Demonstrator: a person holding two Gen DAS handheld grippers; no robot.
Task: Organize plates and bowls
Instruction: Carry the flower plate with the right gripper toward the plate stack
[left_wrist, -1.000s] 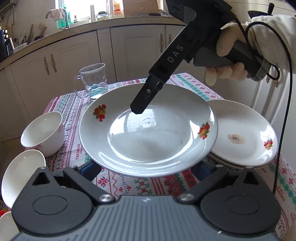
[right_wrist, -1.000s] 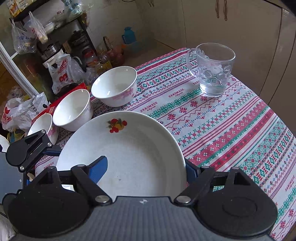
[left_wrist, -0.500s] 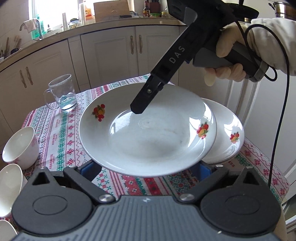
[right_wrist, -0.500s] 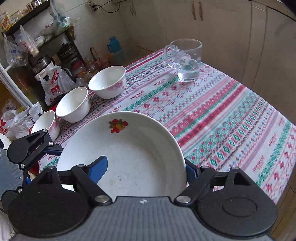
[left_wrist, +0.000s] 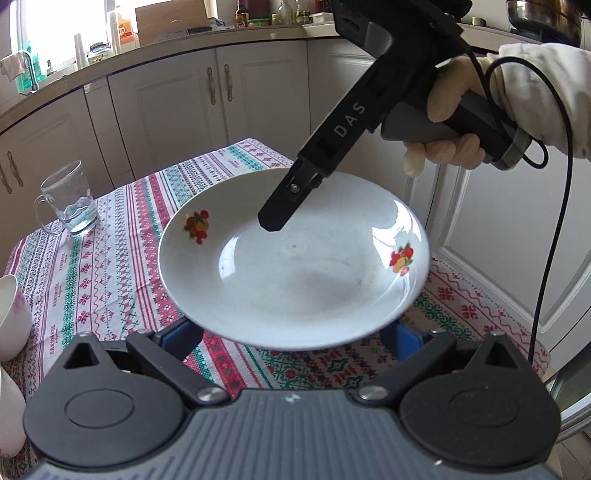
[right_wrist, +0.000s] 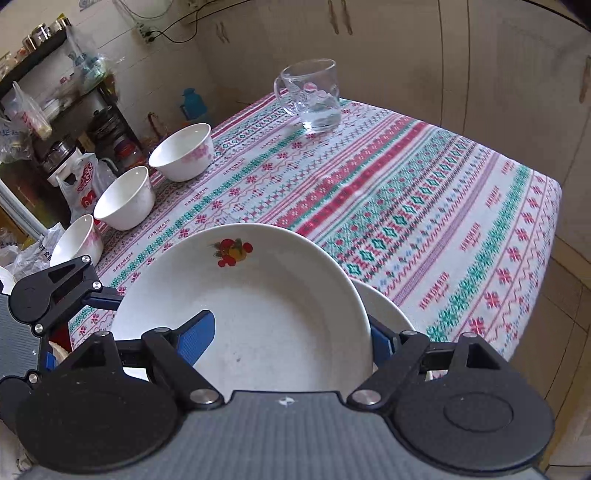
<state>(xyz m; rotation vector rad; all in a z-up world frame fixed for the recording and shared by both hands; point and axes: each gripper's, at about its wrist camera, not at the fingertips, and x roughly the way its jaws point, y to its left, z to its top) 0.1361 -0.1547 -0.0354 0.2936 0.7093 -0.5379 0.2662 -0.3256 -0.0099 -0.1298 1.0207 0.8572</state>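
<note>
The jaws of the left gripper (left_wrist: 293, 334) stand wide under the near edge of the white plate (left_wrist: 295, 273); I cannot tell if they squeeze it. The plate has little fruit pictures and hangs above the striped tablecloth (left_wrist: 110, 266). A gloved hand (left_wrist: 454, 122) tips the right gripper (left_wrist: 277, 218) down onto the far rim.

The right wrist view shows more: the right gripper's jaws pinch the rim, one blue pad (right_wrist: 197, 334) inside. Another plate (right_wrist: 384, 310) lies just below. Three bowls (right_wrist: 183, 153) and a glass mug (right_wrist: 314, 96) stand farther off.

"DAS" on right gripper (left_wrist: 271, 225); "HANDMADE" on tablecloth (right_wrist: 432, 221).
</note>
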